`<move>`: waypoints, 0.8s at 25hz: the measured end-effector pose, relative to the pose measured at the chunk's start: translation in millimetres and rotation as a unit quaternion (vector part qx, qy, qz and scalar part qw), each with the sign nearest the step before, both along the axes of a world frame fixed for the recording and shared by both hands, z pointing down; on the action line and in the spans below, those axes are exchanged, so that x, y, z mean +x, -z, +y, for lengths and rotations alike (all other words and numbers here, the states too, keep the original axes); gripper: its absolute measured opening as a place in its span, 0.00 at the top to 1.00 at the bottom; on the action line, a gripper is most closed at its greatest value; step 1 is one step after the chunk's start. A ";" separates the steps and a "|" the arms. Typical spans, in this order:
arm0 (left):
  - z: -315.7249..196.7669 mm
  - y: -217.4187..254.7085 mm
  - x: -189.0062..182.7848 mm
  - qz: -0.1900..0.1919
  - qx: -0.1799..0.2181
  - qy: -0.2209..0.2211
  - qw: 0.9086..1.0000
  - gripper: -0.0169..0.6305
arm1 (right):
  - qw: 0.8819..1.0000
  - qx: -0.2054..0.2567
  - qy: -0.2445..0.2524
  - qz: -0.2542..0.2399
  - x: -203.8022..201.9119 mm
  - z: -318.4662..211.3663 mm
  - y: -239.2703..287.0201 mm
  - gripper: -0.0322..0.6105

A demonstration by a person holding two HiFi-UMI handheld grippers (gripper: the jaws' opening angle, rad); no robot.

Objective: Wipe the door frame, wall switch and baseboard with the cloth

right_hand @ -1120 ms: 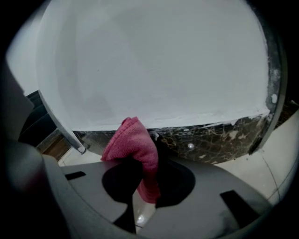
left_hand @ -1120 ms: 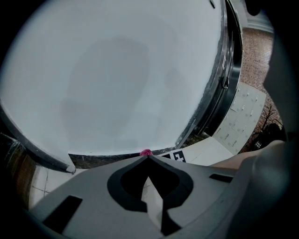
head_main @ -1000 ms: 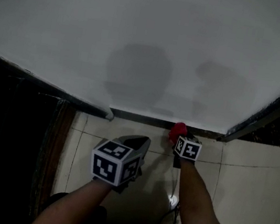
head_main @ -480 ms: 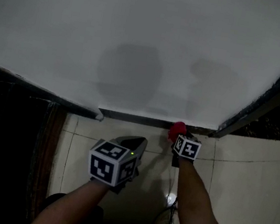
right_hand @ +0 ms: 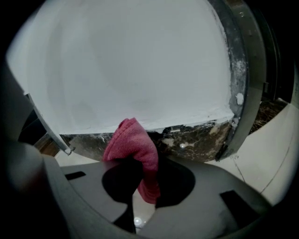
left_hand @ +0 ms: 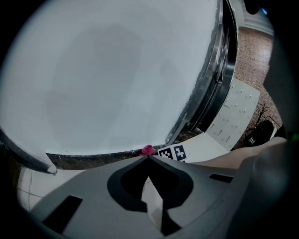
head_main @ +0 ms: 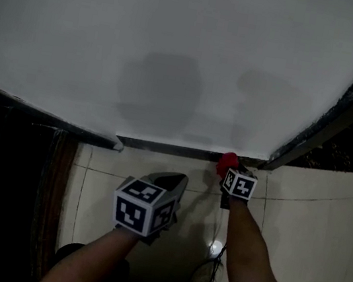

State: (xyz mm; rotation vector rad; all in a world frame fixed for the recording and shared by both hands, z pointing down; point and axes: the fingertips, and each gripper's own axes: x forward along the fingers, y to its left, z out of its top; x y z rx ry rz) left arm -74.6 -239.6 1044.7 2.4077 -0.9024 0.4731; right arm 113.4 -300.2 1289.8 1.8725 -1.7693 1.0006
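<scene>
The left tongs (head_main: 179,179) hang over the floor tiles (head_main: 299,211), tips closed together with nothing between them, short of the white wall (head_main: 191,52). The right tongs (head_main: 230,171) pinch the red cloth (head_main: 228,160), whose bunched end sits at the dark baseboard (head_main: 162,147), near the foot of the door frame (head_main: 307,142) at the right

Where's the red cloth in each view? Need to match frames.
Head view: cloth right of centre, by the baseboard.
Left gripper view: small pink spot at centre, just above the jaws' tips.
Right gripper view: large, slightly left of centre, clamped in the right gripper.
Shared landmark: the dark baseboard strip, visible in all three.
</scene>
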 end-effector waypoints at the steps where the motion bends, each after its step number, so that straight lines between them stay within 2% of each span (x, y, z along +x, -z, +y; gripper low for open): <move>1: 0.1 -0.9 2.5 0.000 0.000 -0.001 1.000 0.99 | 1.000 0.000 0.003 0.001 1.9 0.1 -0.2 0.86; 20: -2.5 -7.1 21.8 0.014 -0.013 0.003 1.000 0.99 | 0.998 0.000 -0.065 0.009 72.1 19.8 -1.1 0.86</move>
